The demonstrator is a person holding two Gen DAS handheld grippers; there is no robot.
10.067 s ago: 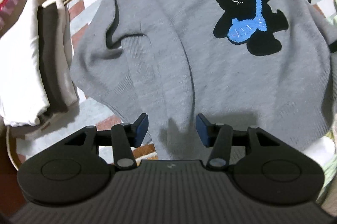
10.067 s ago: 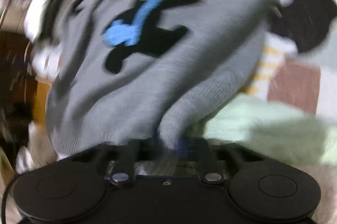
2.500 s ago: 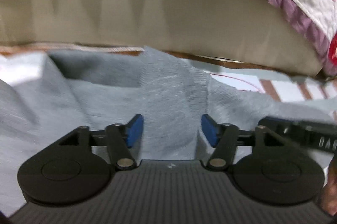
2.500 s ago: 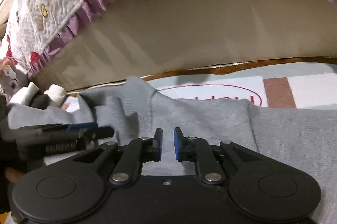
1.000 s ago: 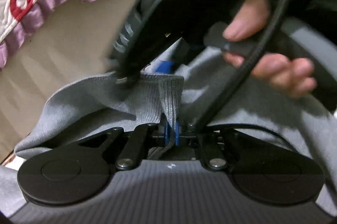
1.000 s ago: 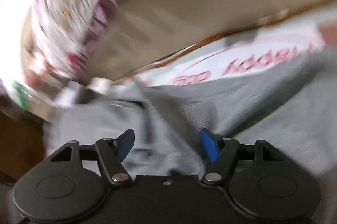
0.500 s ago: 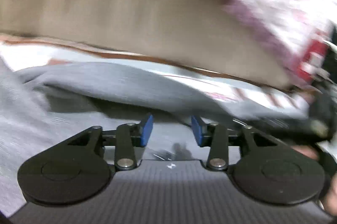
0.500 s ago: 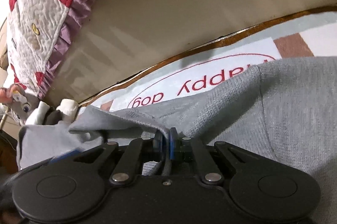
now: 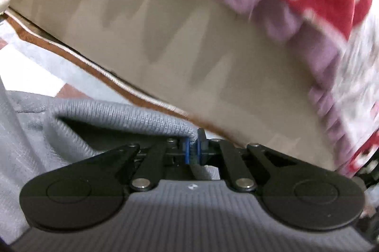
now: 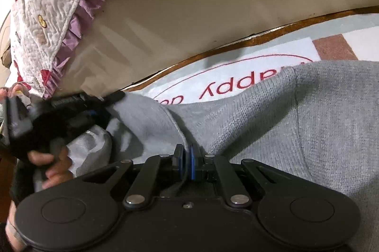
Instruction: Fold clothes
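Observation:
The grey knit sweater [image 10: 284,121] lies on a patterned mat, its top edge towards the bed. My right gripper [image 10: 186,165] is shut on a fold of that edge, low in the right wrist view. My left gripper [image 9: 193,150] is shut on a ribbed edge of the same sweater [image 9: 123,112], which stretches off to the left. The left gripper also shows in the right wrist view [image 10: 116,95], to the left of my right gripper, held by a hand [image 10: 51,166]. The sweater's front is hidden.
A beige bed side [image 10: 213,3] rises close behind the mat's brown border [image 10: 236,46]. A white, red and purple-frilled quilt [image 10: 47,3] hangs over it. The mat [image 10: 236,79] has red lettering. In the left wrist view the bed side [image 9: 165,39] fills the background.
Half a second ago my left gripper was open over the sweater; now it is shut on the ribbed edge. My right gripper stays shut on its fold, having closed one second ago.

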